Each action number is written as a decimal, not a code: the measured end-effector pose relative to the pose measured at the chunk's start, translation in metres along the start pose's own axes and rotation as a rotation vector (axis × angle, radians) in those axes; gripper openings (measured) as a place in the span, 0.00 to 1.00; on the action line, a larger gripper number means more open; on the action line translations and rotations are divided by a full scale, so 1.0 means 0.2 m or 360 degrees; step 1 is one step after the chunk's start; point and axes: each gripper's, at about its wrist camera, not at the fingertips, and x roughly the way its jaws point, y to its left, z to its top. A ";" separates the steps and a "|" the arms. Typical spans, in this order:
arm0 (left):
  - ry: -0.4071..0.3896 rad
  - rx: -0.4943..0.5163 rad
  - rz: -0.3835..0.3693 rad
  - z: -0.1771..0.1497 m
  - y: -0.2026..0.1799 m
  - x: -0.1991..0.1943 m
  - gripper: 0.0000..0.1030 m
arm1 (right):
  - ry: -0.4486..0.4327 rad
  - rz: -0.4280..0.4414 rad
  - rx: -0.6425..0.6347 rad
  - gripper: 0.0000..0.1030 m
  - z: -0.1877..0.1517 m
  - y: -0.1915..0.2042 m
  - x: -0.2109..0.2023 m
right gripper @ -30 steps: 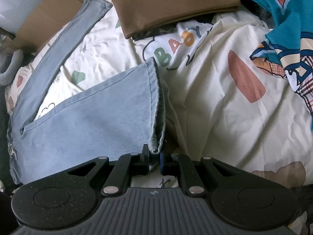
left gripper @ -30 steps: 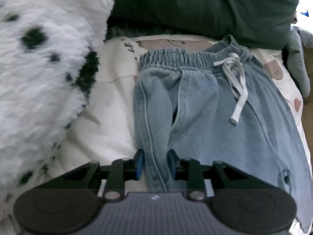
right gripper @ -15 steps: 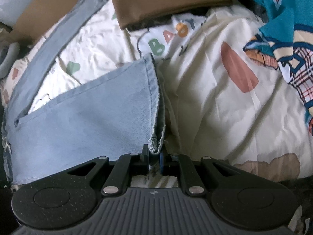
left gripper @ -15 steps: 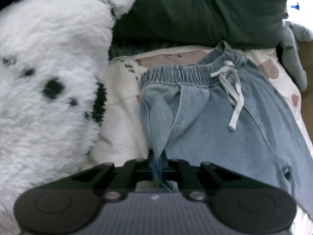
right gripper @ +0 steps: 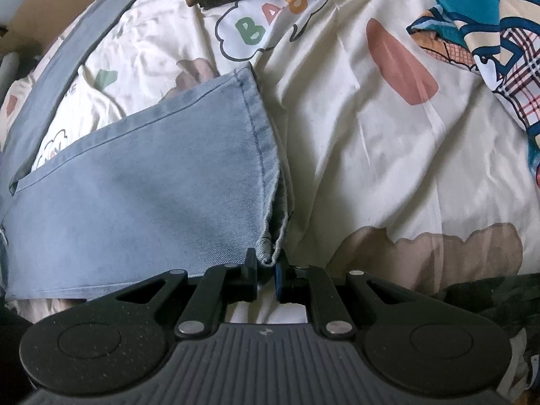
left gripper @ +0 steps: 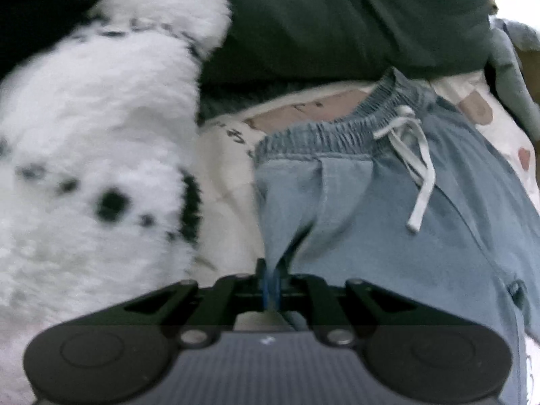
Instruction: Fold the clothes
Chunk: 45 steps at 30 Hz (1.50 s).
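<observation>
The left gripper (left gripper: 271,281) is pinched tight on a raised fold of the jeans (left gripper: 388,222), at the side seam below the waistband. The cloth rises into a narrow peak between the blue pads. The right gripper (right gripper: 268,271) is closed on the bunched corner of a leg hem (right gripper: 260,128), the doubled denim squeezed between its pads.

The jeans are pale, washed-out blue denim, with a gathered elastic waistband (left gripper: 324,135) and a white drawstring (left gripper: 416,175) tied in a loose bow, its ends trailing down the front. They lie on a cream bedsheet (right gripper: 354,135), one leg spread flat toward the right gripper, the other stretching away as a narrow strip (right gripper: 77,57) at upper left of the right wrist view. The hem shows a single row of darker stitching.

On the sheet, coloured letters inside a cloud outline read "BABY" (right gripper: 276,13); smaller dark marks on the sheet near the waistband may be writing, but they are too blurred to read. A white, black-spotted plush blanket (left gripper: 94,168) lies just beside the jeans.
</observation>
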 end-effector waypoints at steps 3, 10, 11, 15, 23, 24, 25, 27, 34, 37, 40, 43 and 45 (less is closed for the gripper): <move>0.0026 0.0010 -0.0025 -0.02 0.01 0.05 0.04 | 0.0045 0.0007 0.0037 0.08 -0.02 -0.02 0.06; 0.0054 -0.0015 -0.0087 -0.04 0.00 0.07 0.30 | 0.0022 0.0030 0.0093 0.22 -0.03 -0.10 0.04; 0.0055 -0.0020 -0.0096 -0.04 -0.01 0.07 0.35 | -0.0011 0.0034 0.0087 0.25 -0.01 -0.11 0.03; 0.0059 -0.0030 -0.0092 -0.04 -0.04 0.04 0.37 | -0.0153 0.0070 0.0046 0.31 0.10 -0.10 -0.01; 0.0073 -0.0004 -0.0074 -0.05 -0.10 -0.03 0.43 | -0.0287 0.0140 -0.0104 0.39 0.37 0.00 0.10; 0.0077 0.0002 -0.0074 -0.05 -0.10 -0.04 0.43 | -0.0286 0.0135 -0.0116 0.39 0.40 0.02 0.13; 0.0082 0.0008 -0.0076 -0.05 -0.11 -0.05 0.44 | -0.0285 0.0129 -0.0129 0.39 0.42 0.03 0.16; 0.0090 0.0027 -0.0096 -0.04 -0.13 -0.08 0.49 | -0.0272 0.0093 -0.0156 0.39 0.46 0.05 0.21; 0.0098 0.0135 -0.0145 -0.02 -0.24 -0.14 0.51 | -0.0288 0.0026 -0.0243 0.42 0.54 0.12 0.31; 0.0096 0.0156 -0.0152 0.00 -0.27 -0.17 0.51 | -0.0302 0.0005 -0.0266 0.21 0.54 0.13 0.32; 0.0095 0.0183 -0.0160 0.04 -0.30 -0.18 0.51 | -0.0309 -0.0025 -0.0299 0.07 0.54 0.12 0.31; 0.0092 0.0202 -0.0175 0.06 -0.33 -0.19 0.51 | -0.0329 -0.0061 -0.0317 0.01 0.53 0.11 0.28; 0.0091 0.0208 -0.0182 0.07 -0.35 -0.19 0.51 | -0.0355 -0.0086 -0.0328 0.01 0.52 0.12 0.25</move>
